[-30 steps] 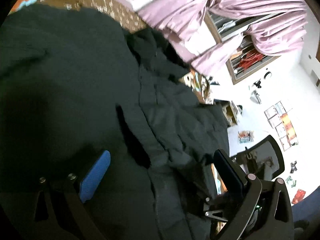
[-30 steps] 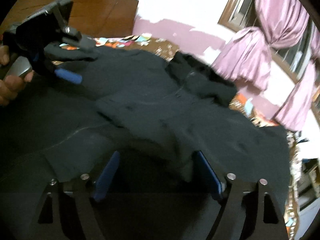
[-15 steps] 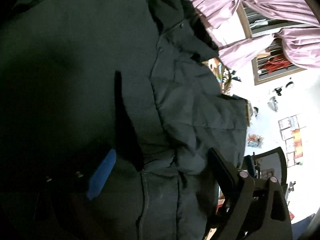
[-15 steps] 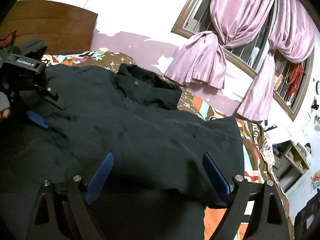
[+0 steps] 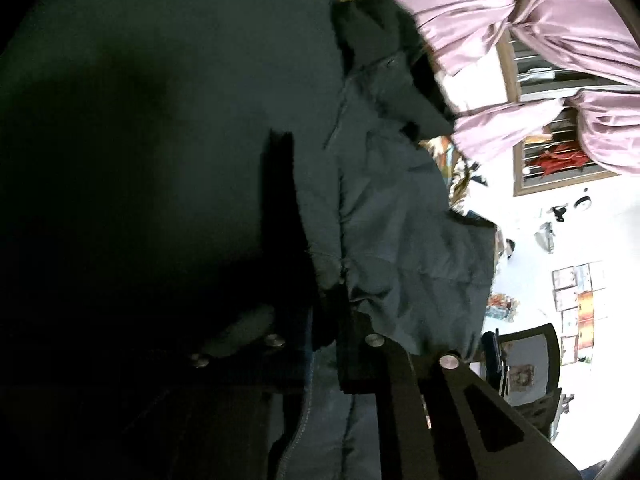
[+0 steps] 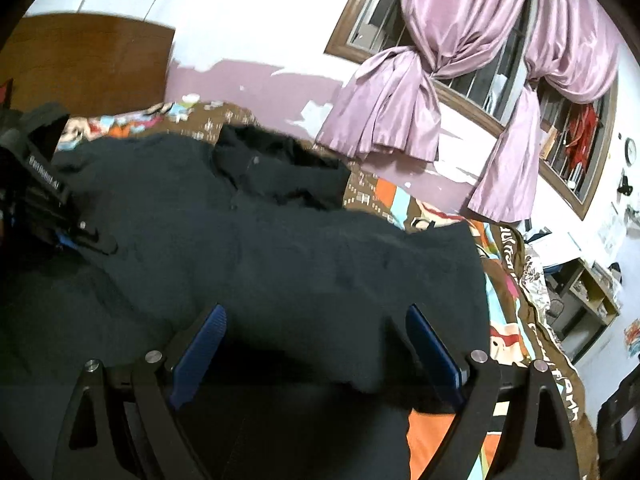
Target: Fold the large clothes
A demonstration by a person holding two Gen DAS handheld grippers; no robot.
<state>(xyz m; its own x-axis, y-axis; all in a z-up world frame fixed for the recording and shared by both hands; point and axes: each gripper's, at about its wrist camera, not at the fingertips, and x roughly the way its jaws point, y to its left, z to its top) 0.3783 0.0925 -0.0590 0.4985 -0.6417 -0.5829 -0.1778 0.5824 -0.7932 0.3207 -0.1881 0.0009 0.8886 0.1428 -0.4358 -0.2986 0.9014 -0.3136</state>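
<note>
Each wrist view looks forward and downward along its own claw, very near the black shirt (image 6: 280,248) spread on the bed (image 6: 520,320). Both views share the shirt's collar, the pink curtains (image 5: 540,40) and the barred window.

A matt, dark woven cloth with fine creases is seen in the shirt (image 6: 280,248), with small dull buttons. The right tool (image 6: 316,344) is built of matt black plastic, with ribbed blue pads and shiny metal rivets. The curtains (image 6: 404,112) are made of a glossy, satin-like purple fabric. The headboard (image 6: 84,64) is of smooth brown wood. The bed cover (image 6: 516,320) is a printed, matt cloth.
</note>
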